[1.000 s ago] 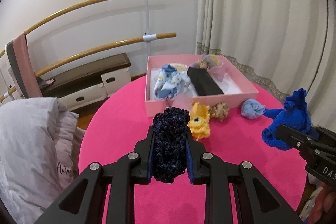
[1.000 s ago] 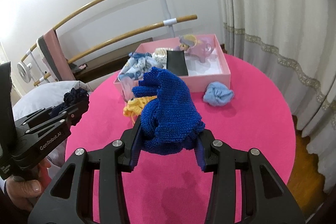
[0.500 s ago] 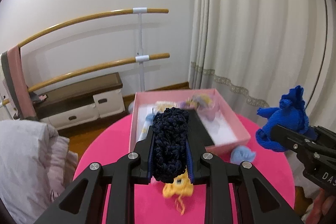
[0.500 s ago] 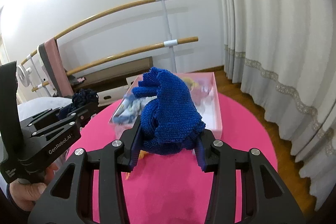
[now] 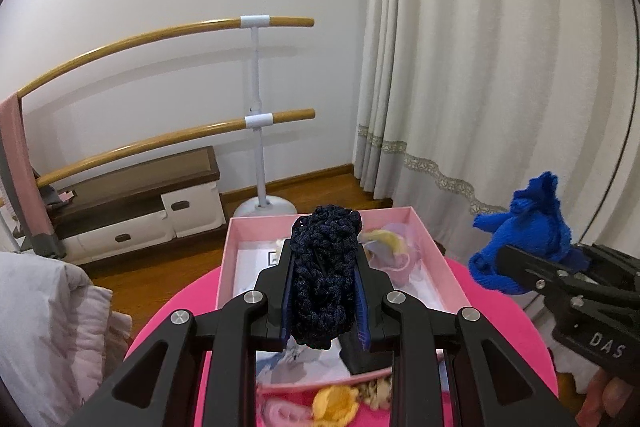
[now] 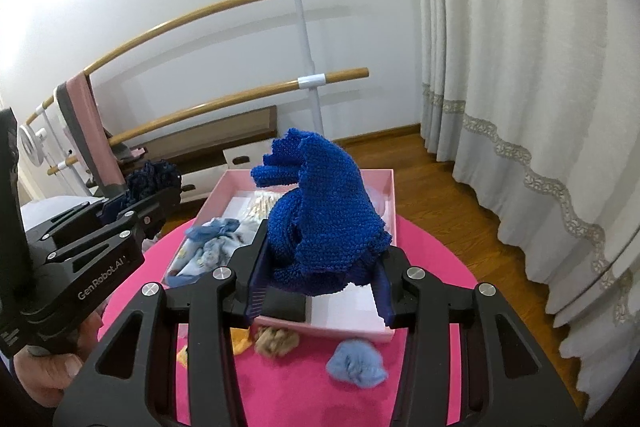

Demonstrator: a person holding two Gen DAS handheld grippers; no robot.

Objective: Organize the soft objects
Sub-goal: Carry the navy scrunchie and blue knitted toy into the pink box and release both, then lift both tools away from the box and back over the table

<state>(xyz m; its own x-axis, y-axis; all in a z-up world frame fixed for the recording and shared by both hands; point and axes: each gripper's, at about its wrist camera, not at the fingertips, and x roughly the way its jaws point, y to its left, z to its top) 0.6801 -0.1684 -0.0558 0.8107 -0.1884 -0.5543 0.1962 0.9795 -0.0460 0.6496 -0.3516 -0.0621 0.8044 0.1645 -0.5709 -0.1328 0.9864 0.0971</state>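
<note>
Above the pink box point(image 6: 390, 195), the royal-blue knit point(image 6: 324, 219) rides clamped in the right gripper point(image 6: 318, 291), fingers closed on its lower folds. Alongside, the left gripper point(image 5: 324, 301) pinches the navy crocheted piece point(image 5: 322, 275) tight. The box is already crowded; either bundle, let go off-centre, could catch the rim and tumble onto the pink surface point(image 6: 424, 379) by the light-blue scrap point(image 6: 356, 367).
</note>
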